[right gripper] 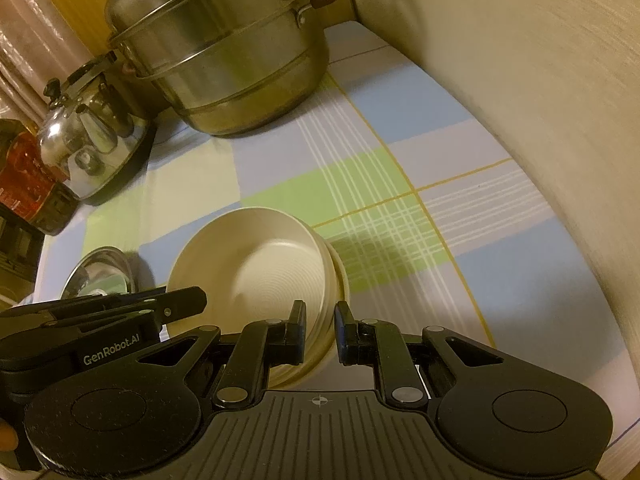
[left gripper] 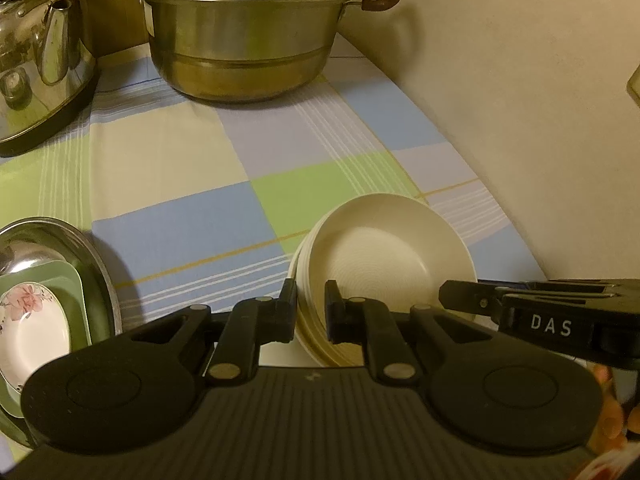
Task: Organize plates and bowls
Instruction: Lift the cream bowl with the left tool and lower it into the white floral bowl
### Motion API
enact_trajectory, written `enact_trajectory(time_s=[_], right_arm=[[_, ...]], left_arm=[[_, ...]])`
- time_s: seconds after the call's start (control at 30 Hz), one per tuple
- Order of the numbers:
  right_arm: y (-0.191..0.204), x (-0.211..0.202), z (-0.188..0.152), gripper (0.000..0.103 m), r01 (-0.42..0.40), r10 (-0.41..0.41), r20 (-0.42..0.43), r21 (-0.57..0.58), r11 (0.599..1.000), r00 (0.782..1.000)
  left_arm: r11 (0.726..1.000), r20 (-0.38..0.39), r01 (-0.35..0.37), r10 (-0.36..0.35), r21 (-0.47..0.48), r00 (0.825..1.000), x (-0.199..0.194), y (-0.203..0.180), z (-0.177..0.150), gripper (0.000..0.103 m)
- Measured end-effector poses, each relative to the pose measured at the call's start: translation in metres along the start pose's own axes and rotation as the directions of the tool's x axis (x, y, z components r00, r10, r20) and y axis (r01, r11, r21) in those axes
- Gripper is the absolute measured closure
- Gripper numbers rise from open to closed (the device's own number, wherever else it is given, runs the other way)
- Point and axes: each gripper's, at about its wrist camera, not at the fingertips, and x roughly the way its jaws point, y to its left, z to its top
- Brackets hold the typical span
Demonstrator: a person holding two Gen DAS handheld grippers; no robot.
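A stack of cream bowls is held between both grippers above the checked tablecloth. My left gripper is shut on the stack's left rim, one finger inside and one outside. My right gripper is shut on the stack's right rim in the same way; the stack fills the middle of the right wrist view. At the left, a steel tray holds a green square plate and a floral plate.
A large steel steamer pot stands at the back, a steel kettle to its left. A cream wall runs along the right side. A dark bottle stands at the far left in the right wrist view.
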Motion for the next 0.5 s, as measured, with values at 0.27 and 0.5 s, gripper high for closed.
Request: enact_trajectory(time_s=[0.27,0.5], right_arm=[[-0.0009,0.0011,0.0002,0.087,-0.004,0.004,0.004,0.012,1.000,1.000],[-0.0014,-0.0030,0.0003,0.084,-0.003,0.003,0.034,0.003,1.000,0.999]], left_arm=[[1.000,0.000,0.005,-0.005,-0.004,1.000,0.0012,0.0002,0.0006,0.090],[1.000,0.018,0.005,-0.005,-0.004,1.000,-0.0033,0.0002,0.0000,0.086]])
